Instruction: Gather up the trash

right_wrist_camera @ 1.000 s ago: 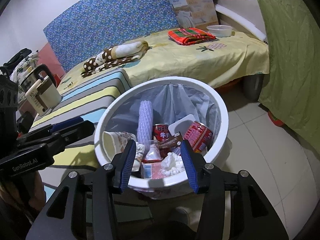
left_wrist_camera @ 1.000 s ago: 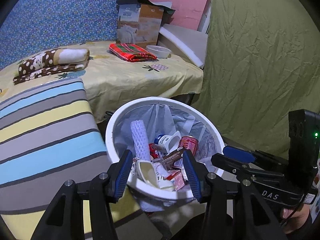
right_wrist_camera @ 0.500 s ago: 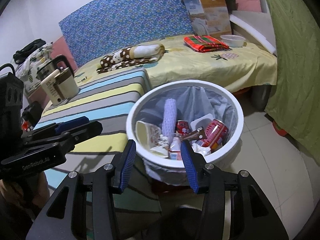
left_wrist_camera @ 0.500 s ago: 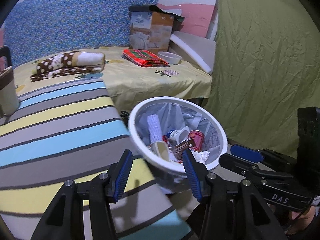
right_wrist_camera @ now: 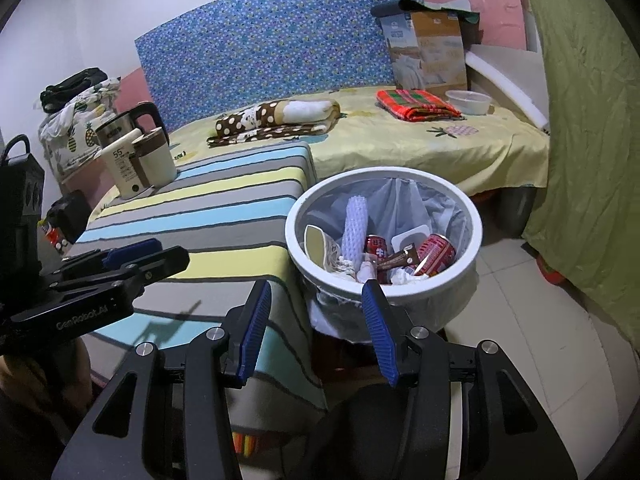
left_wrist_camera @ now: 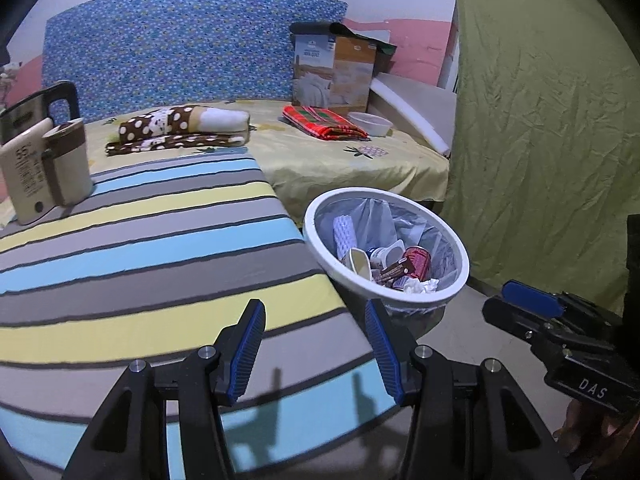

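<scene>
A bed under a yellow pineapple-print sheet (right_wrist_camera: pixel 420 148) fills the back of the room, against a blue floral headboard panel (right_wrist_camera: pixel 276 44). In front of it stands a table covered by a cloth striped grey, blue and yellow (left_wrist_camera: pixel 140 248). A green crumpled curtain (left_wrist_camera: pixel 540 120) hangs on the right, over a pale tiled floor (right_wrist_camera: pixel 540 340).

On the bed: a brown polka-dot folded blanket (right_wrist_camera: pixel 276 118), a red plaid folded cloth (right_wrist_camera: pixel 416 103), a clear plastic bowl (right_wrist_camera: pixel 468 102) and a printed cardboard box (right_wrist_camera: pixel 428 58). At the far end of the table stand a cream and brown mug (right_wrist_camera: pixel 154 160) and a steel electric kettle with a black handle (right_wrist_camera: pixel 124 124).

The round white waste bin lined with a clear bag (right_wrist_camera: pixel 472 240) stands on the floor just beside the table's right edge. Inside lie a red drink can (right_wrist_camera: pixel 436 252), a white foam mesh sleeve (right_wrist_camera: pixel 354 224), a paper cup (right_wrist_camera: pixel 316 242), a brown wrapper (right_wrist_camera: pixel 396 260) and crumpled tissue (left_wrist_camera: pixel 420 286).

The left gripper (left_wrist_camera: pixel 316 344) hovers over the striped cloth, jaws apart, nothing between them; the bin is ahead and to its right. The right gripper (right_wrist_camera: pixel 316 328) is likewise apart and empty, straddling the table's corner with the bin's near rim just beyond its right finger.
</scene>
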The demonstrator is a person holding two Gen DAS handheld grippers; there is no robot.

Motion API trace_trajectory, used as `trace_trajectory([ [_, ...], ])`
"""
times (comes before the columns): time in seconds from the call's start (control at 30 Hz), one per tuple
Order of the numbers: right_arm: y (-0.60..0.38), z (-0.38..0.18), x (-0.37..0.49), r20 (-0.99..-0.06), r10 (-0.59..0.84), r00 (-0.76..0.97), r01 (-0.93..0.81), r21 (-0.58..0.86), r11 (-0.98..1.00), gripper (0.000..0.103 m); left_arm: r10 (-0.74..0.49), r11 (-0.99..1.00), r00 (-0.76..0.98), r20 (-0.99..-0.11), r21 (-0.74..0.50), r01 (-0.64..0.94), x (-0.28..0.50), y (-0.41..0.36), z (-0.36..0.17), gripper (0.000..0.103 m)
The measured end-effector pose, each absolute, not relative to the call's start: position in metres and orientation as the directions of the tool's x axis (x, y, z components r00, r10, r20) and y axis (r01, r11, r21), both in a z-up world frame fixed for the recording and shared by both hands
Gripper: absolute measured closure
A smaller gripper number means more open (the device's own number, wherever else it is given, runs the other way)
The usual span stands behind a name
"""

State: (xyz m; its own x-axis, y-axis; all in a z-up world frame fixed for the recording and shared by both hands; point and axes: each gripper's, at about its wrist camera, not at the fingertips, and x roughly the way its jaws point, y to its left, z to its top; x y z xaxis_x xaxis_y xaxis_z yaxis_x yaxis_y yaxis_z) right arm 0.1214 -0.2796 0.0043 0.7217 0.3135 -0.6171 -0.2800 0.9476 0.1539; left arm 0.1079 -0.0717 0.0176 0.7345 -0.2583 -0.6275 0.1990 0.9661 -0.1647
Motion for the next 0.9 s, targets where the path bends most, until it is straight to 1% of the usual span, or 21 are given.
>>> trace_trajectory([
  [0.37, -0.272, 0.004, 0.104, -0.613, 0.318, 0.723, -0.287, 0.152, 0.946, 0.053, -0.206, 0.979, 0.764, -0.612, -0.125, 0.164, 0.076, -0.068, 0.024, 0.051],
  [0.9, -0.27, 0.003, 0.097, -0.604, 0.316, 0.731, -0.285, 0.149, 0.947, 0.053, -0.203, 0.979, 0.766, -0.61, -0.116, 0.167, 0.07, -0.07, 0.023, 0.051],
])
